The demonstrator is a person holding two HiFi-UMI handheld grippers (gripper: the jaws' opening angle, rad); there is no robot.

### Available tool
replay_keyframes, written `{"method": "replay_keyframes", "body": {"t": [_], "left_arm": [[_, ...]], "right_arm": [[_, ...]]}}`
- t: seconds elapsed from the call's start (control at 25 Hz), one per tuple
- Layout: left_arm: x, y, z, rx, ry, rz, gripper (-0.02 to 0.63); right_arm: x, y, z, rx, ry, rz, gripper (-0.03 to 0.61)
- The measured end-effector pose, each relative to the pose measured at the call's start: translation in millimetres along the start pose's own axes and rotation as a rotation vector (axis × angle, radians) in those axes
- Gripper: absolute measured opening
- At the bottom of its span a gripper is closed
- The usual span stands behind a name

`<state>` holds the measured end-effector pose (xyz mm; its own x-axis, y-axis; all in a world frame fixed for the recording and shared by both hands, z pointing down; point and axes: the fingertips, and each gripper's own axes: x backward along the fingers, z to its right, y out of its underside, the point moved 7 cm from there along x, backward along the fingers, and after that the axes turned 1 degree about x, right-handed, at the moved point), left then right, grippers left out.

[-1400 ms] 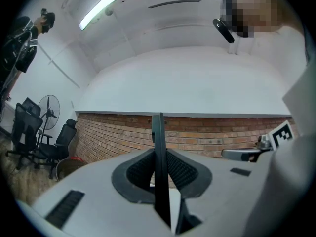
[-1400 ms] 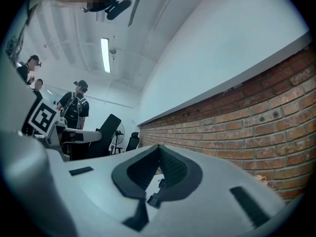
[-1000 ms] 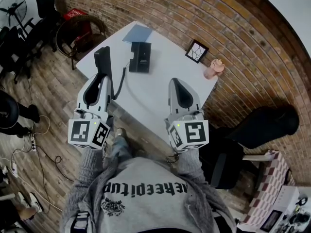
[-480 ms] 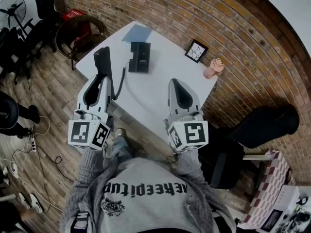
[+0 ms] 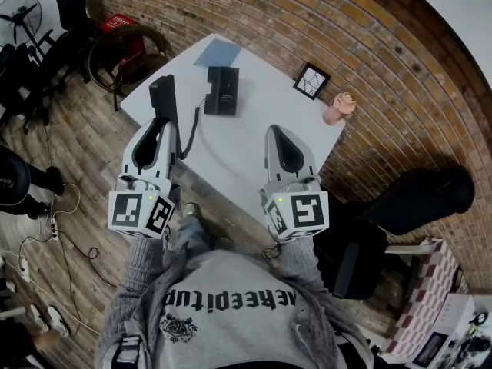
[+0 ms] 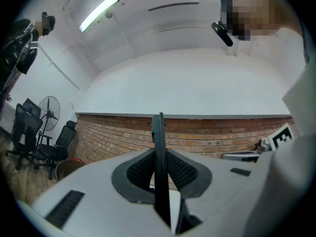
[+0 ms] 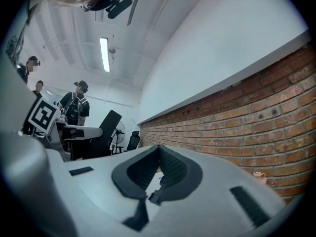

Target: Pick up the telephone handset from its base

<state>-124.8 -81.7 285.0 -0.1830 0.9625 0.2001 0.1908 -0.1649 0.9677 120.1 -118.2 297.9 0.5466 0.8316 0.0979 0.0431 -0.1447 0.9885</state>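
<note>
My left gripper (image 5: pixel 164 121) is shut on the black telephone handset (image 5: pixel 162 97), which it holds off the table, standing on edge above the table's left side. In the left gripper view the handset (image 6: pixel 158 132) shows as a thin black slab clamped between the ribbed pads (image 6: pixel 139 171). A coiled cord (image 5: pixel 191 127) runs from it toward the black telephone base (image 5: pixel 221 91), which lies on the white table (image 5: pixel 246 144) farther back. My right gripper (image 5: pixel 279 134) hovers over the table's near right part. Its jaws (image 7: pixel 159 149) are shut, and nothing is between them.
On the table are a grey-blue pad (image 5: pixel 217 52) at the far corner, a small framed picture (image 5: pixel 311 81) and a pinkish cup (image 5: pixel 338 109) by the brick wall. A round wicker chair (image 5: pixel 123 48) stands past the table's left end, and a black office chair (image 5: pixel 419 198) at the right.
</note>
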Motion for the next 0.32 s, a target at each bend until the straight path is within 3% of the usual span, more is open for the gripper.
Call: {"method": "replay_keyframes", "body": {"t": [0.32], "left_arm": [[-0.2, -2.1, -1.3, 0.003, 0.0, -0.001, 0.071]], "right_arm": [[-1.6, -2.3, -1.1, 0.0, 0.0, -0.001, 0.003]]}}
